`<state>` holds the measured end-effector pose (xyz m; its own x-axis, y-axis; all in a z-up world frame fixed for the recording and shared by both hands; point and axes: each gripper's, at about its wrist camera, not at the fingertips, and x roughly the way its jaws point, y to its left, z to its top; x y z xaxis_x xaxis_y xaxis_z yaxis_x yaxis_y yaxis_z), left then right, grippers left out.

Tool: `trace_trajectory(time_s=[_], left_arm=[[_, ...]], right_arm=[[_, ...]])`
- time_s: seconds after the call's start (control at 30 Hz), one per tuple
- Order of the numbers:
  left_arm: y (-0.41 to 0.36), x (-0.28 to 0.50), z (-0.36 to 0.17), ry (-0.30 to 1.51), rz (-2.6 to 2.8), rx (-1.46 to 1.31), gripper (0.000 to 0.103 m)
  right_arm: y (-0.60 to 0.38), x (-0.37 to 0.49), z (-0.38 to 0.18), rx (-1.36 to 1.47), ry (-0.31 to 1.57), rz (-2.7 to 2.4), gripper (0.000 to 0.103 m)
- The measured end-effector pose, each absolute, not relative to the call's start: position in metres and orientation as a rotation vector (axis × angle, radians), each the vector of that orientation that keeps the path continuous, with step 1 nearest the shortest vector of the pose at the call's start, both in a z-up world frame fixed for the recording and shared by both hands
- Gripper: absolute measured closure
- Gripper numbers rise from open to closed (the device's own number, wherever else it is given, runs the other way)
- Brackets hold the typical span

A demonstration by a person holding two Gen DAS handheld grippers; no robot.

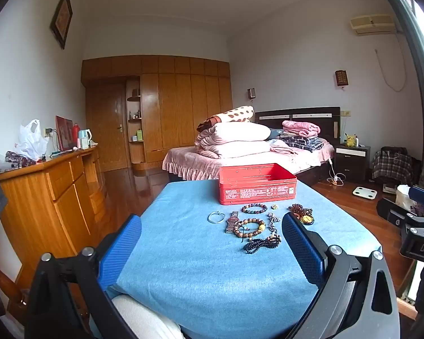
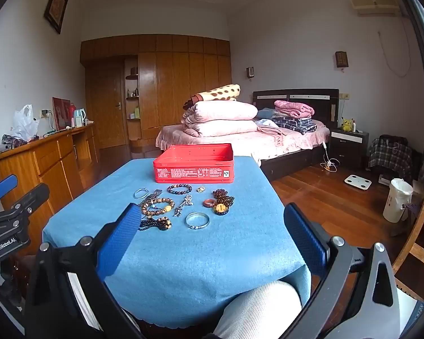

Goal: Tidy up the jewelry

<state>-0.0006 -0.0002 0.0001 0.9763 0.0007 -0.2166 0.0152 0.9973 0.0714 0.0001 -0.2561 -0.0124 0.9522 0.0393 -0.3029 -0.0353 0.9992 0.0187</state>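
Both grippers, left (image 1: 212, 243) and right (image 2: 212, 231), jaws wide apart, holding nothing. Jewelry (image 2: 181, 206) lies loose on blue cloth (image 2: 183, 268) before open red tin (image 2: 195, 163).

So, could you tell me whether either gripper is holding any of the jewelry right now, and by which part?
Nothing is held. The left gripper and right gripper both stand open and empty above the blue cloth.

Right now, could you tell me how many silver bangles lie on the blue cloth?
2: thin bangle at the group's left edge; wider bangle at its near edge. None looks hidden.
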Motion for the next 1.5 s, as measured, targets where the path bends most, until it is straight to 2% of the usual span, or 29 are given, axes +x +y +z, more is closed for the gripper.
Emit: trace_trajectory(time_s=[1.5], left_arm=[[-0.0004, 0.0013, -0.001, 0.222, 0.009, 0.075, 0.006]], right_arm=[[-0.2558, -0.0005, -0.0115, 0.021, 0.301, 0.039, 0.005]])
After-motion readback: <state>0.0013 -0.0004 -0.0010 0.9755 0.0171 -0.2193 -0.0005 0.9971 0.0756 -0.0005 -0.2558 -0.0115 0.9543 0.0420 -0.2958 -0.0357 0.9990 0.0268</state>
